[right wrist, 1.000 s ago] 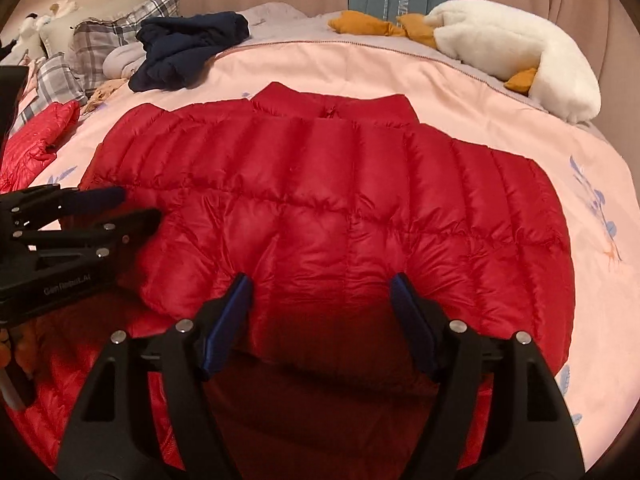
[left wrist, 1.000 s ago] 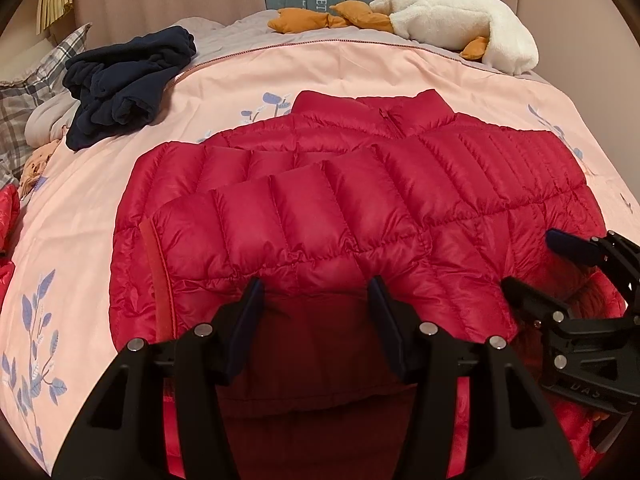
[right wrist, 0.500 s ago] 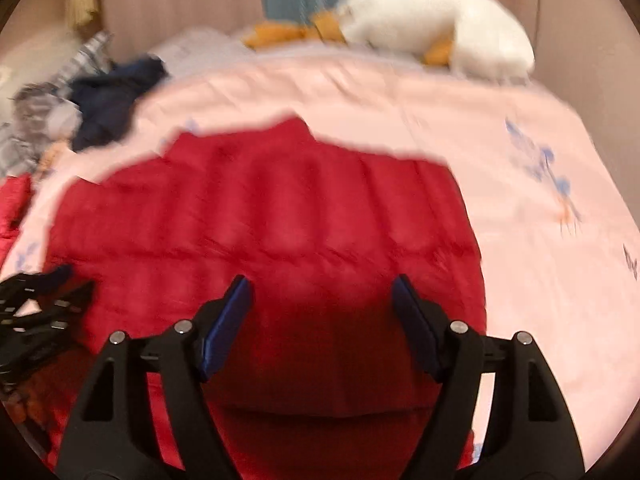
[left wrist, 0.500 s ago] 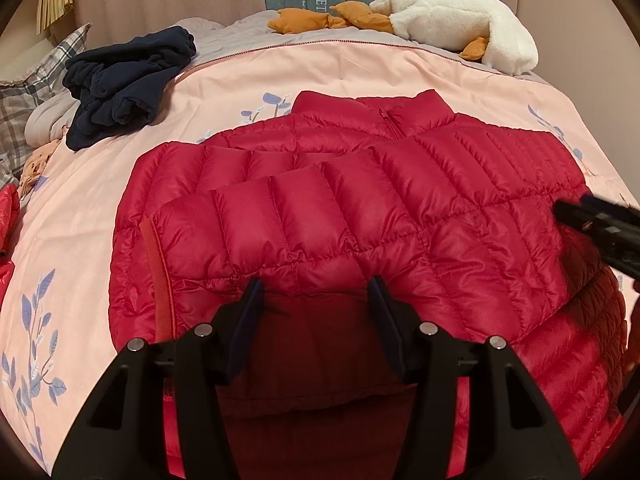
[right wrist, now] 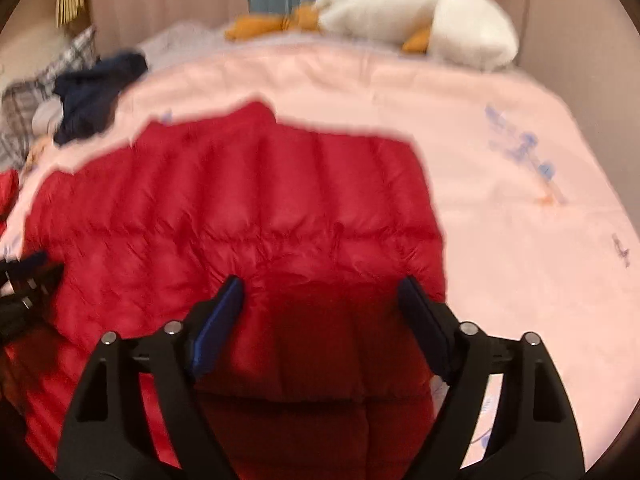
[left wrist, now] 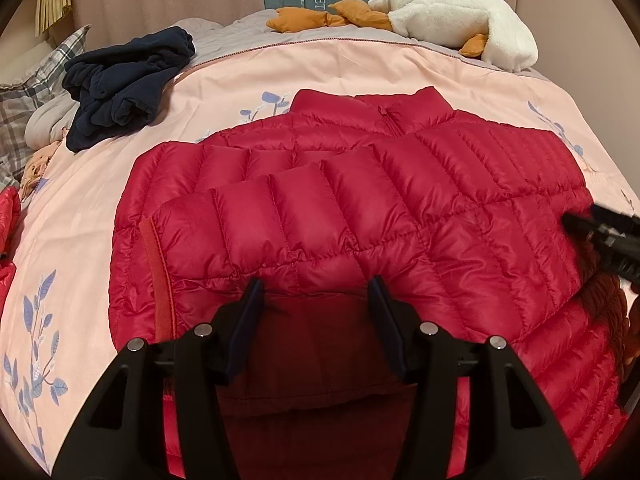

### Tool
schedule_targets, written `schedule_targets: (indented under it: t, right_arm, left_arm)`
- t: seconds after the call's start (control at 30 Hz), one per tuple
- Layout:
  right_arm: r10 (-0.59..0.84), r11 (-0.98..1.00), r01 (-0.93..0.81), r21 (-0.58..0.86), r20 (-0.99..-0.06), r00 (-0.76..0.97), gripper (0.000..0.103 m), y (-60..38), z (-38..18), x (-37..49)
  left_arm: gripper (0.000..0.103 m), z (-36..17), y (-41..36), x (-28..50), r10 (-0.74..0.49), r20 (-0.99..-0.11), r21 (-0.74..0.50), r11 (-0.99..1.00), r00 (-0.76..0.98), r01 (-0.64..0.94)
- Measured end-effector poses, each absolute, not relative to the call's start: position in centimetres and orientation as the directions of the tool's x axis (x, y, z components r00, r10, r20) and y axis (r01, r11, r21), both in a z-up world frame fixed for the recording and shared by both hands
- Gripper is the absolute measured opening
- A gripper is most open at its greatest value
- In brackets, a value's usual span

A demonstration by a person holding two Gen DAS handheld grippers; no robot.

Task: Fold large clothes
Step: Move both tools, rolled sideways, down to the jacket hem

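Observation:
A red quilted puffer jacket (left wrist: pixel 360 216) lies flat on the pink bed cover (left wrist: pixel 340 68), collar toward the far side, one sleeve folded across its front. My left gripper (left wrist: pixel 314 292) is open, low over the jacket's near hem. My right gripper (right wrist: pixel 320 292) is open over the jacket's right part (right wrist: pixel 240 208); its view is blurred. The right gripper's fingers also show at the right edge of the left wrist view (left wrist: pixel 604 236). The left gripper shows at the left edge of the right wrist view (right wrist: pixel 28 276).
A dark navy garment (left wrist: pixel 124 88) lies bundled at the far left by plaid pillows (left wrist: pixel 24 100). A white plush goose (left wrist: pixel 452 24) with orange feet lies at the bed's head. Another red garment (left wrist: pixel 8 220) sits at the left edge.
My right gripper has swung to the right, off the jacket's middle toward its right side, and has slid toward the edge of the left wrist view. My left gripper has not moved.

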State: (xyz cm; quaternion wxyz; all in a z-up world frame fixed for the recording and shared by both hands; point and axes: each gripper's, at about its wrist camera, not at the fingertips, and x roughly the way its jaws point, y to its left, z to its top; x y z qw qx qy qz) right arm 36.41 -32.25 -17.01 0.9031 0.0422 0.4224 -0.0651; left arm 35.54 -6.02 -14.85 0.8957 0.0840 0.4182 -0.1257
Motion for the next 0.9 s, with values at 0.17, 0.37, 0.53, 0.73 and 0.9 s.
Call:
schedule_targets:
  t: [0.17, 0.37, 0.53, 0.73, 0.9]
  right_arm:
    - [-0.053, 0.982, 0.172, 0.079, -0.759, 0.649, 0.083, -32.6, -16.0, 35.7]
    - [-0.008, 0.988, 0.113, 0.101, -0.71, 0.704, 0.083, -32.0, -13.7, 30.4]
    - [0.039, 0.985, 0.087, 0.149, -0.683, 0.729, 0.092, -32.4, -13.2, 23.1]
    - [0.064, 0.968, 0.128, 0.216, -0.702, 0.709, 0.095, -33.5, -14.2, 15.9]
    - [0.098, 0.949, 0.152, 0.275, -0.718, 0.689, 0.097, -34.2, -15.3, 11.4]
  left_arm:
    - [0.058, -14.7, -6.2, 35.5, -0.134, -0.778, 0.057, 0.958, 0.614, 0.28]
    - [0.086, -13.1, -4.9, 32.3, -0.139, -0.751, 0.039, 0.967, 0.646, 0.253]
    - [0.091, -12.0, -2.8, 27.3, -0.174, -0.734, 0.006, 0.965, 0.656, 0.263]
    - [0.1, -11.5, 0.2, 21.2, -0.207, -0.733, -0.047, 0.966, 0.648, 0.255]
    - [0.102, -12.3, 2.9, 16.8, -0.214, -0.753, -0.094, 0.971, 0.622, 0.22]
